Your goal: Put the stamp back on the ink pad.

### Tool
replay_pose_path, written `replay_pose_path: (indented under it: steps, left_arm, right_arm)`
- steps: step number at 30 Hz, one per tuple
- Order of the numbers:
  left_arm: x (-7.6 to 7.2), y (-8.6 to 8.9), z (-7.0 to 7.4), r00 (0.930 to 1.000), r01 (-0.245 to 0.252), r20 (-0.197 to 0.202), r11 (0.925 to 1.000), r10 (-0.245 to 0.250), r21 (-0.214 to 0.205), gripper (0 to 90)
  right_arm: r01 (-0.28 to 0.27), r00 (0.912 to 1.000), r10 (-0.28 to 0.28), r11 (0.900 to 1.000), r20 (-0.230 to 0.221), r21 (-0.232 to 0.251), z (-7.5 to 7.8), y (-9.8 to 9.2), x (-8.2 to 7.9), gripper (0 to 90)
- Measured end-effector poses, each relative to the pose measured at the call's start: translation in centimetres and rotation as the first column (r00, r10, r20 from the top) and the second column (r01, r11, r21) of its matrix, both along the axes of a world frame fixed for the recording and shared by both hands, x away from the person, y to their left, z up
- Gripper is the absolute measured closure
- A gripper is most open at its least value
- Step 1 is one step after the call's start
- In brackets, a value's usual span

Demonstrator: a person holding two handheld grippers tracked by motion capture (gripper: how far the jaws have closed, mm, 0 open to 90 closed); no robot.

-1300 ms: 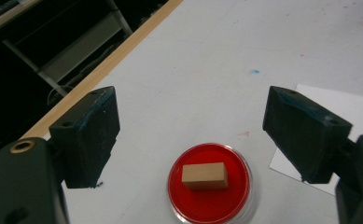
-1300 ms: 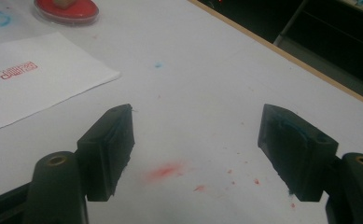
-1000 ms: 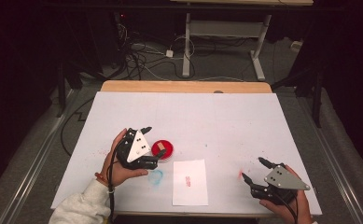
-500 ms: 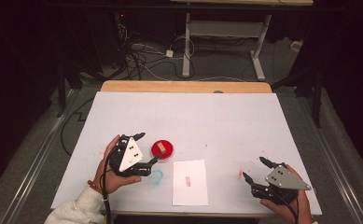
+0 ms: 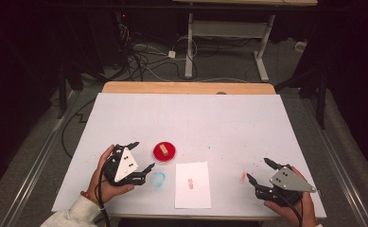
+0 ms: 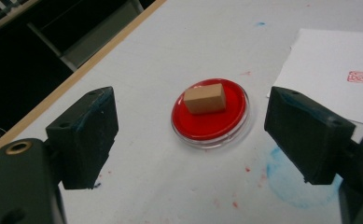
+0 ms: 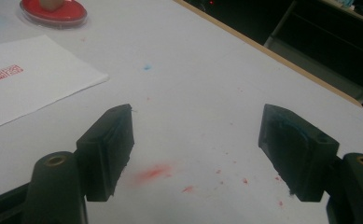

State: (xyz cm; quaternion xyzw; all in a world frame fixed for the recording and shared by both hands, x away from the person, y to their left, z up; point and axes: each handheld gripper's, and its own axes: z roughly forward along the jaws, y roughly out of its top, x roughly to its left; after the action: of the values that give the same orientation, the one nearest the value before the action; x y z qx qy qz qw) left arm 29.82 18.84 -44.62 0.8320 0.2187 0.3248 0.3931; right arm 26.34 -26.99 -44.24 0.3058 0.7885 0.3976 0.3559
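Note:
A small tan block (image 6: 205,98) lies in a round red ink pad dish (image 6: 235,116) on the white table; both show in the high view as the dish (image 5: 170,155) with the block (image 5: 163,150) on it. My left gripper (image 5: 142,155) stands open just left of the dish, its jaws empty. A white sheet (image 5: 192,184) with a red stamp mark (image 5: 190,182) lies right of it. My right gripper (image 5: 259,170) rests open near the table's front right, nothing between its jaws.
A blue smear (image 5: 158,178) marks the table between my left gripper and the sheet. Red specks (image 7: 153,172) lie before my right gripper. A wooden edge (image 5: 186,88) runs along the far side, with cables and desk legs on the floor beyond.
My left gripper has drawn back from the red dish toward the front left, leaving the dish and tan block uncovered. My right gripper has stayed still.

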Motion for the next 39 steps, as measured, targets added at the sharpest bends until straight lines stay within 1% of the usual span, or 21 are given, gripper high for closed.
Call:
replay_pose_path:
  steps: [3, 6, 11, 12, 16, 17, 18, 19, 20, 23, 26, 28, 30, 35, 37, 38, 39]
  left_arm:
    - [-0.3, 0.4, -0.4, 1.0, -0.001, -0.005, 1.0, 0.001, 0.001, 16.9]
    - [-0.5, 1.0, -0.9, 0.9997, -0.007, -0.024, 0.9999, 0.006, -0.012, 16.9]
    - [-0.7, 2.0, -1.7, 0.9979, -0.024, -0.06, 0.9997, 0.024, -0.008, 17.0]
    - [-0.8, 2.3, -1.9, 0.997, -0.026, -0.073, 0.9995, 0.025, -0.015, 17.0]
    - [-1.1, 3.1, -2.5, 0.9944, -0.04, -0.098, 0.9992, 0.04, -0.001, 16.9]
    - [-1.2, 3.3, -2.7, 0.9942, -0.043, -0.098, 0.999, 0.044, 0.007, 16.9]
    - [-1.4, 3.5, -2.9, 0.9929, -0.048, -0.108, 0.9987, 0.049, 0.014, 16.9]
    - [-1.4, 3.8, -3.1, 0.9915, -0.052, -0.119, 0.9986, 0.053, 0.013, 17.0]
    - [-1.5, 4.0, -3.2, 0.9909, -0.055, -0.122, 0.9983, 0.057, 0.016, 16.9]
    - [-1.6, 4.4, -3.3, 0.9885, -0.068, -0.135, 0.9977, 0.068, 0.002, 16.9]
    - [-1.7, 4.3, -3.4, 0.9881, -0.068, -0.138, 0.9977, 0.068, 0.005, 17.0]
    - [-1.8, 4.1, -3.5, 0.9889, -0.064, -0.133, 0.9978, 0.066, 0.015, 17.0]
    - [-1.8, 4.0, -3.4, 0.989, -0.061, -0.134, 0.9981, 0.062, 0.012, 17.0]
    - [-1.9, 4.0, -3.4, 0.9907, -0.056, -0.123, 0.9983, 0.058, 0.016, 17.0]
    - [-2.0, 4.0, -3.2, 0.9912, -0.057, -0.119, 0.9983, 0.057, 0.008, 17.0]
    - [-2.1, 4.1, -3.2, 0.9912, -0.057, -0.12, 0.9984, 0.056, 0.0, 17.0]
    - [-2.1, 4.1, -3.2, 0.9911, -0.056, -0.121, 0.9984, 0.056, 0.001, 17.0]
  right_arm:
    - [0.005, 1.0, -0.005, 1.0, 0.0, -0.002, 0.0, -0.1, 0.0, 26.9]
    - [0.015, 0.9999, -0.015, 0.9999, 0.0, 0.004, 0.0, -0.2, 0.1, 26.9]
    - [0.021, 0.9998, -0.021, 0.9998, -0.002, 0.001, -0.1, -0.2, 0.3, 26.9]
    - [0.021, 0.9998, -0.021, 0.9998, -0.002, 0.001, -0.1, -0.2, 0.3, 26.9]
    - [0.017, 0.9999, -0.017, 0.9999, -0.001, 0.002, -0.1, -0.1, 0.4, 26.8]
    - [0.017, 0.9999, -0.017, 0.9999, -0.001, 0.001, -0.2, -0.1, 0.5, 26.8]
    - [0.018, 0.9998, -0.018, 0.9998, -0.003, 0.003, -0.2, -0.1, 0.5, 26.8]
    - [0.018, 0.9998, -0.018, 0.9998, -0.003, 0.002, -0.2, -0.1, 0.5, 26.8]
    - [0.021, 0.9998, -0.021, 0.9998, -0.003, 0.003, -0.2, -0.2, 0.5, 26.8]
    - [0.017, 0.9999, -0.017, 0.9998, -0.002, 0.004, -0.1, -0.2, 0.6, 26.8]
    - [0.013, 0.9999, -0.013, 0.9999, 0.002, 0.0, -0.1, -0.2, 0.6, 26.8]
    - [0.015, 0.9999, -0.015, 0.9999, 0.006, 0.006, 0.1, -0.1, 0.6, 26.8]
    - [0.014, 0.9999, -0.014, 0.9999, 0.009, 0.005, 0.1, -0.1, 0.7, 26.8]
    - [0.01, 0.9999, -0.01, 0.9999, 0.013, -0.01, 0.1, 0.0, 0.6, 26.8]
    - [0.013, 0.9997, -0.013, 0.9999, 0.02, -0.002, 0.2, 0.0, 0.5, 26.8]
    - [0.013, 0.9997, -0.013, 0.9999, 0.021, -0.004, 0.2, 0.0, 0.5, 26.8]
    - [0.014, 0.9997, -0.014, 0.9999, 0.018, -0.004, 0.2, 0.1, 0.5, 26.8]
